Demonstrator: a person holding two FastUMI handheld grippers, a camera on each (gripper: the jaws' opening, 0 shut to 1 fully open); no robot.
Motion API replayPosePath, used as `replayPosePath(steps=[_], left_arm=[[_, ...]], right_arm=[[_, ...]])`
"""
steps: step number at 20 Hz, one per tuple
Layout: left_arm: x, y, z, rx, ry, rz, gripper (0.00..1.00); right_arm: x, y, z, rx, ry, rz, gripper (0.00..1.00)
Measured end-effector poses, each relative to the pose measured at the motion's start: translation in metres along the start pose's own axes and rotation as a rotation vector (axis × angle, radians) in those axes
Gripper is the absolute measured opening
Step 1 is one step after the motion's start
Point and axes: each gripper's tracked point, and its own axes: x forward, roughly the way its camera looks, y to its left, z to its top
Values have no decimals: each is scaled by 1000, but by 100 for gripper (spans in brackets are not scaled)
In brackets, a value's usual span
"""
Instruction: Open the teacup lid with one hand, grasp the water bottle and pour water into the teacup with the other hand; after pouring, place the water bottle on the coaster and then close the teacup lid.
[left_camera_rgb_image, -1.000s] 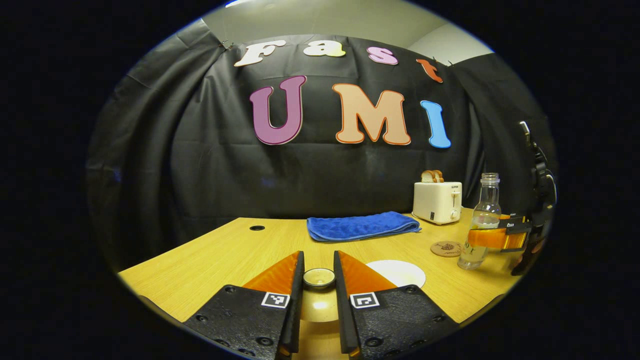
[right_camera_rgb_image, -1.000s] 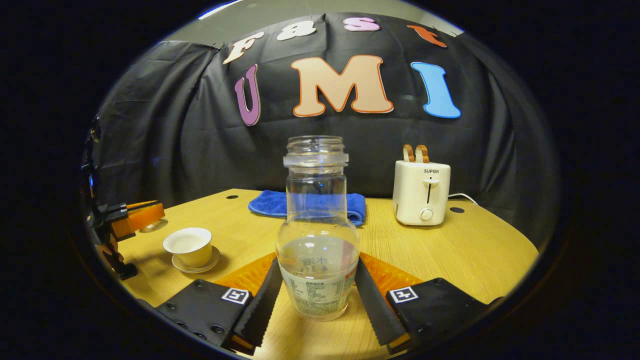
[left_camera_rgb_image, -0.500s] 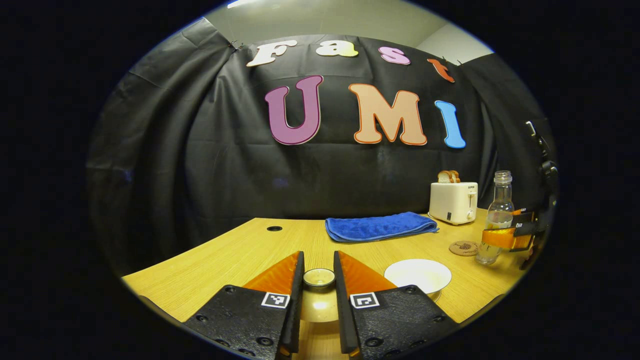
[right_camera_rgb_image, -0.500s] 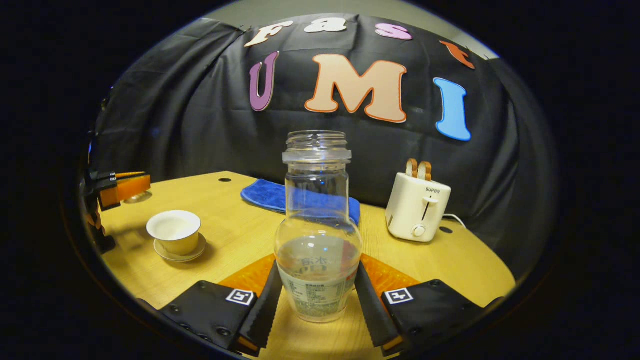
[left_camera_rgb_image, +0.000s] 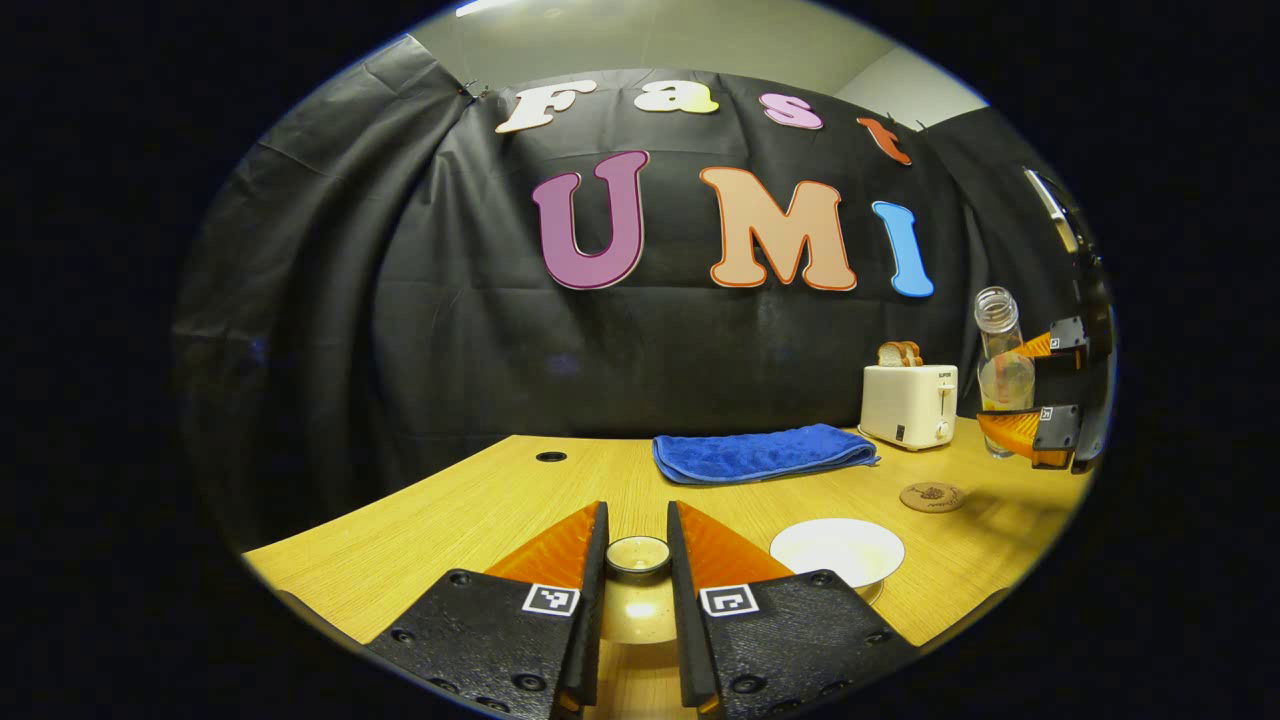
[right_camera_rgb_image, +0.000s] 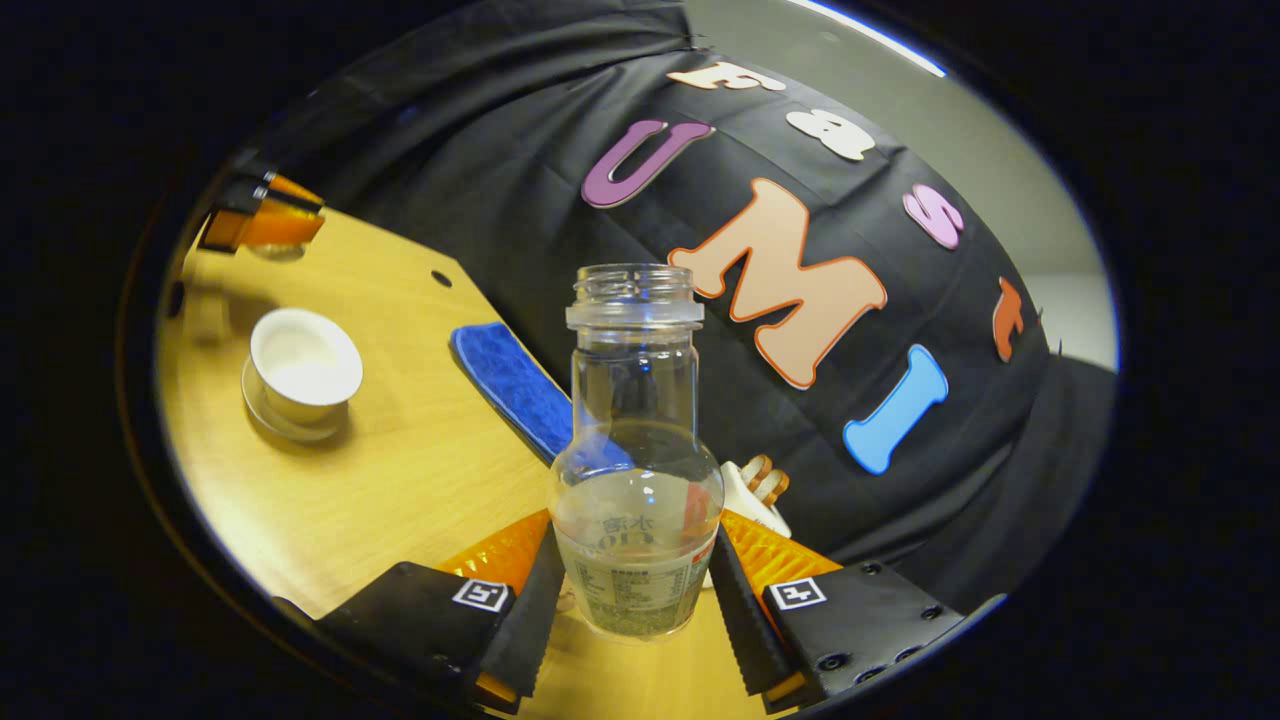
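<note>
My left gripper (left_camera_rgb_image: 637, 528) is shut on the knob of the teacup lid (left_camera_rgb_image: 638, 555), held low over the table's near edge. The open white teacup (left_camera_rgb_image: 837, 548) stands just to its right; in the right gripper view the teacup (right_camera_rgb_image: 305, 358) sits on its saucer (right_camera_rgb_image: 283, 425) at the left. My right gripper (right_camera_rgb_image: 632, 575) is shut on the clear water bottle (right_camera_rgb_image: 635, 470), which is uncapped and partly filled. The bottle (left_camera_rgb_image: 996, 318) hangs in the air at the far right, above the table, with the right gripper (left_camera_rgb_image: 1008, 388) around it. A round coaster (left_camera_rgb_image: 931, 496) lies below it.
A folded blue towel (left_camera_rgb_image: 762, 452) lies at the back of the wooden table (left_camera_rgb_image: 450, 520). A white toaster (left_camera_rgb_image: 909, 404) with bread slices stands right of it, near the coaster. The left gripper (right_camera_rgb_image: 262, 218) is at the upper left in the right gripper view.
The right gripper has lifted the bottle off the table and rolled its view, so the table now slants. The left gripper with the lid has stayed almost still.
</note>
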Motion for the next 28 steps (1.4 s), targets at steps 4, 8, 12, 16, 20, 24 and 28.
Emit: replayPosePath(steps=[4,8,12,16,20,24,28], left_arm=[[-1,1,-1,0,1,4,29],[-2,1,-1,-1,0,5,29],[-1,1,-1,-1,1,5,29],[-1,1,-1,-2,1,5,29],[-1,0,-2,-1,0,5,29],[-1,1,-2,-2,0,5,29],[0,1,-3,-2,0,5,29]], right_arm=[[11,21,7,-165,-2,15,78],[17,51,6,-284,-10,51,80],[22,68,10,-416,-12,57,78],[20,73,19,-549,-43,34,77],[25,70,26,-690,-62,9,78],[25,68,30,-760,-74,-17,80],[24,69,45,-851,-121,-47,77]])
